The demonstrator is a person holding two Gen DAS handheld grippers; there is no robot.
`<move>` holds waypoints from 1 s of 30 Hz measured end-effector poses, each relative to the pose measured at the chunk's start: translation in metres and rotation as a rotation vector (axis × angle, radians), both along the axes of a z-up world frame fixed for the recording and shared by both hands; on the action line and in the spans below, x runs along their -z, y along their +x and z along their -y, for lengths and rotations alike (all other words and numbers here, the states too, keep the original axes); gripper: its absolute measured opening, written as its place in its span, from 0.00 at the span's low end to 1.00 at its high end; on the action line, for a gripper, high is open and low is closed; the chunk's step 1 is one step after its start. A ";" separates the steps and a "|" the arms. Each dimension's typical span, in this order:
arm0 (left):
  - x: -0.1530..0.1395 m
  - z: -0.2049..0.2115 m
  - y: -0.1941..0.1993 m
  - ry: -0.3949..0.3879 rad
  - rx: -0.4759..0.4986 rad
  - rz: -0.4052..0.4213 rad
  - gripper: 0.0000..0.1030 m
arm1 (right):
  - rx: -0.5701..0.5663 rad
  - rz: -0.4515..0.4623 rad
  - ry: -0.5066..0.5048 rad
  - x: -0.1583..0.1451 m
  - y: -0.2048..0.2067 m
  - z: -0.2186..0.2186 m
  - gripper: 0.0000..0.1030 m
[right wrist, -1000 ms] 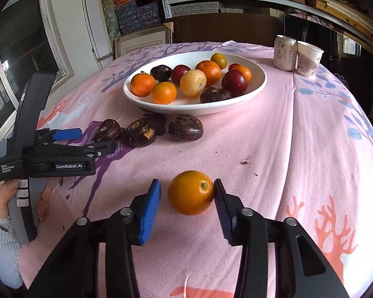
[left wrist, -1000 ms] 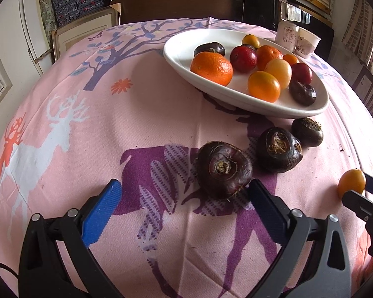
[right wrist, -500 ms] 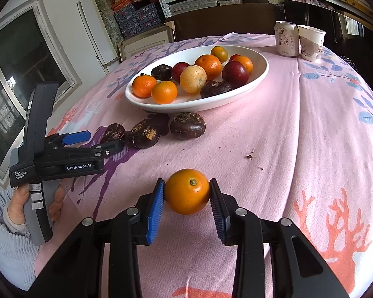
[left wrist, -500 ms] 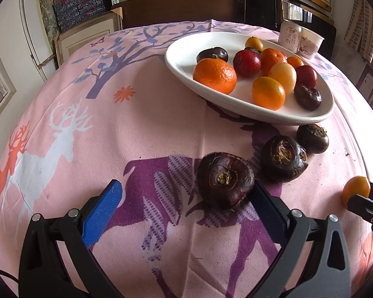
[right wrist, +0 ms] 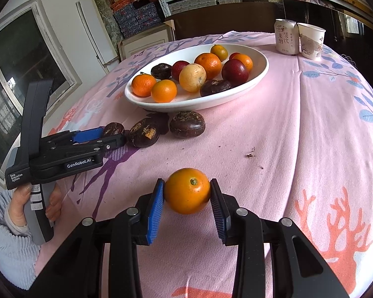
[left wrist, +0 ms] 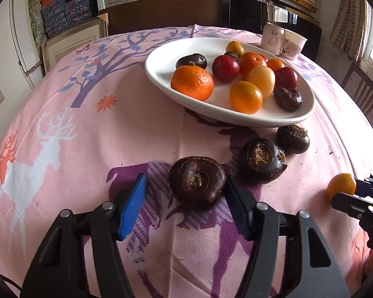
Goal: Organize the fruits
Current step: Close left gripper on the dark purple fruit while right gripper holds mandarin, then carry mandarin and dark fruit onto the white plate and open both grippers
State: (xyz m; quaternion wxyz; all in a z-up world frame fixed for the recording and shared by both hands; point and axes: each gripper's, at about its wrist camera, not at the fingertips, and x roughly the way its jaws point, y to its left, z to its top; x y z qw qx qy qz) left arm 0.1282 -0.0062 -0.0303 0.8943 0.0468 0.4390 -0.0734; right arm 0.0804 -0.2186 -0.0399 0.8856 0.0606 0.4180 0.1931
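A dark water chestnut (left wrist: pixel 196 181) lies on the pink tablecloth between the fingers of my left gripper (left wrist: pixel 185 181). Its jaws are closing: the right pad touches the chestnut, and a gap remains at the blue left pad (left wrist: pixel 134 203). My right gripper (right wrist: pixel 187 186) is shut on a small orange (right wrist: pixel 187 191), which also shows at the right edge of the left wrist view (left wrist: pixel 340 186). A white oval plate (left wrist: pixel 161 79) behind holds several oranges, red plums and dark chestnuts. From the right wrist view, the left gripper (right wrist: pixel 99 136) reaches to the chestnut (right wrist: pixel 114 129).
Two more chestnuts (left wrist: pixel 262 160) (left wrist: pixel 293 139) lie between my left gripper and the plate's front rim. A drink can (right wrist: pixel 286 37) and a paper cup (right wrist: pixel 310 41) stand at the back right. A wooden chair (left wrist: pixel 365 92) stands by the table's right side. A hand in a grey sleeve (right wrist: pixel 10 236) holds the left gripper.
The left gripper's jaws have narrowed from wide apart to close around the chestnut. The right gripper has closed fully on the orange and barely moved.
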 end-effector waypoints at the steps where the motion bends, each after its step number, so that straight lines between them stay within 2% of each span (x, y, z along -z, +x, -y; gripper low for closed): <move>1: -0.001 -0.002 -0.001 -0.025 0.007 0.000 0.48 | 0.000 0.000 0.001 0.000 0.000 0.000 0.37; 2: -0.002 -0.004 -0.001 -0.061 0.019 -0.002 0.42 | 0.000 0.000 0.001 0.000 0.000 0.000 0.37; 7: -0.007 -0.007 -0.006 -0.116 0.025 0.015 0.42 | 0.002 -0.001 0.009 0.001 0.000 0.000 0.36; 12: -0.017 -0.008 -0.014 -0.099 0.008 0.073 0.42 | 0.014 0.003 0.024 0.000 -0.001 0.004 0.36; 18: -0.035 -0.002 -0.015 -0.069 0.013 0.138 0.42 | 0.022 0.062 0.072 -0.010 -0.008 0.010 0.36; 21: -0.047 0.003 0.000 -0.069 0.029 0.140 0.42 | 0.011 0.097 0.073 -0.024 -0.003 0.008 0.36; 25: -0.061 0.015 0.034 -0.060 0.037 0.146 0.42 | 0.017 0.124 0.063 -0.049 0.027 0.005 0.36; 30: -0.058 0.033 0.074 -0.114 0.062 0.111 0.42 | -0.008 0.135 0.051 -0.059 0.070 -0.013 0.36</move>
